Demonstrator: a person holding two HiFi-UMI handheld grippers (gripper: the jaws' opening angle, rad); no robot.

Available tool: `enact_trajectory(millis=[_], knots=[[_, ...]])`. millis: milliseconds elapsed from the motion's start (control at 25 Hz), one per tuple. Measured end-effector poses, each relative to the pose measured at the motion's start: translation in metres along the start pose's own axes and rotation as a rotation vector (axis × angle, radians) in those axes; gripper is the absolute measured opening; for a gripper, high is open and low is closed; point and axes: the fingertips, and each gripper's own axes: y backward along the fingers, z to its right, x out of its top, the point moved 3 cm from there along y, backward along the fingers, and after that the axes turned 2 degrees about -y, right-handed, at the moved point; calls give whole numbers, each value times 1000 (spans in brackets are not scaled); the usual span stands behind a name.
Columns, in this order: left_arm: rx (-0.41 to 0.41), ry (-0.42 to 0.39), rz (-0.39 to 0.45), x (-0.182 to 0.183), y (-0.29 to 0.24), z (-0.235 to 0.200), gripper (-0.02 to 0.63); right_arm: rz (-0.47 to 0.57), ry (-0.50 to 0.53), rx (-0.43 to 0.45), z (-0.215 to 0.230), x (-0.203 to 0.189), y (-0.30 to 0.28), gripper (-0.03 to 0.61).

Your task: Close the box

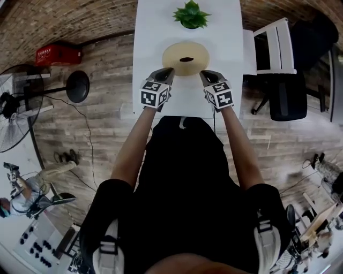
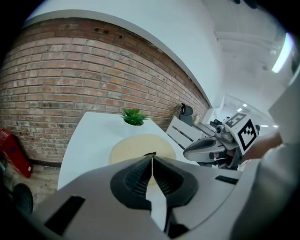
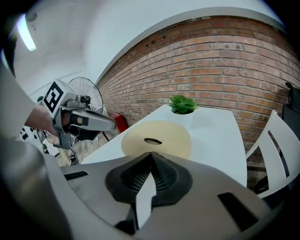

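Box [image 1: 177,53] lies, seemingly untouched, just beyond closed left gripper [image 1: 170,70] and closed right gripper [image 1: 203,73].

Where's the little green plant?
In the head view the plant sits at the far end of the white table, just beyond the round tan box.

head: high, steeply down on table [image 1: 155,27] | gripper views: low, near, toward brick wall [image 2: 70,70] | shared: box [image 1: 186,58]

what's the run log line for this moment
left claw: shut, empty | right claw: shut, empty | box: on table, ahead of both claws
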Motion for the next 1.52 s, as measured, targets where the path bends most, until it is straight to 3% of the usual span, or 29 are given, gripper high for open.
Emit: enact_trajectory(millis=[480,1520], knots=[[66,61,33,-18,19,18,26,-22,45,43,-2,-18,20,-3],[106,82,62,-57,50,58,26,-14,112,90,-29,-49,52,-3]])
